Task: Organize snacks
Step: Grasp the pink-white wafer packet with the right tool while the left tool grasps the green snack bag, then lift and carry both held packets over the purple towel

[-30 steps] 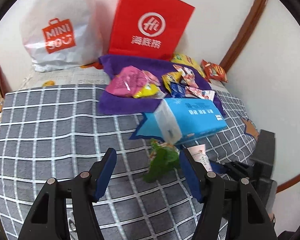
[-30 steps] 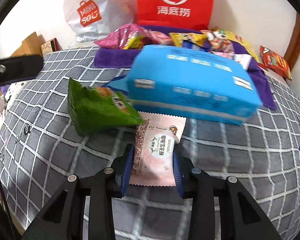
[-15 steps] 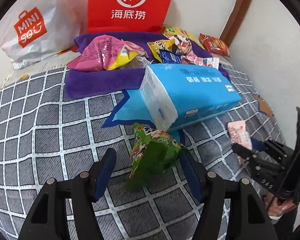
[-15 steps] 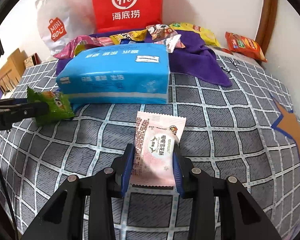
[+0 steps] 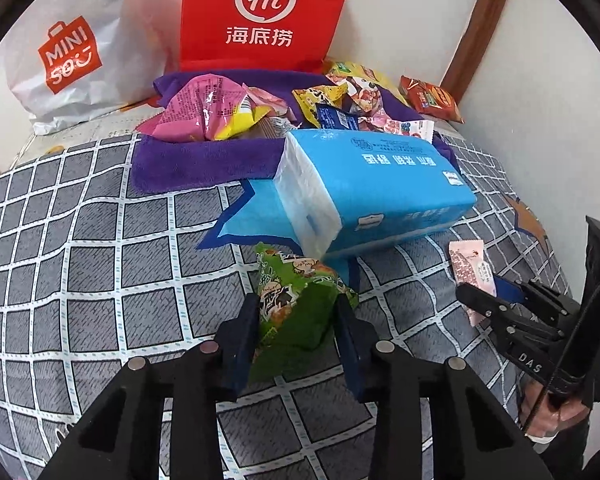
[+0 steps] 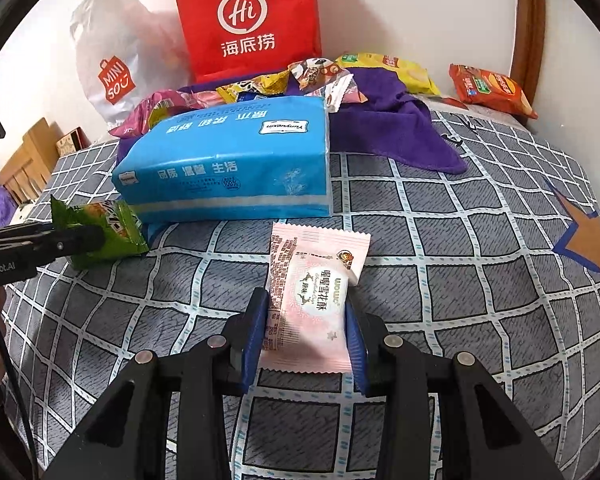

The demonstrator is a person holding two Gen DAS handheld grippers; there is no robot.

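The left gripper [image 5: 298, 334] points steeply down at the bed, its two blue pads pinched against the sides of a green packet [image 5: 300, 304] at 12 o'clock from its wrist. From the right wrist view the same gripper [image 6: 96, 236] enters at 9 o'clock as a dark arm-like bar, tip on the packet [image 6: 100, 228].

The right gripper [image 6: 306, 332] also tilts down, pads pressed flat on both long edges of a pink packet [image 6: 312, 300] straight ahead at 12 o'clock. In the left wrist view it [image 5: 480, 300] shows at 3 o'clock, with a hand [image 5: 552, 412] under its black body at about 4 o'clock.
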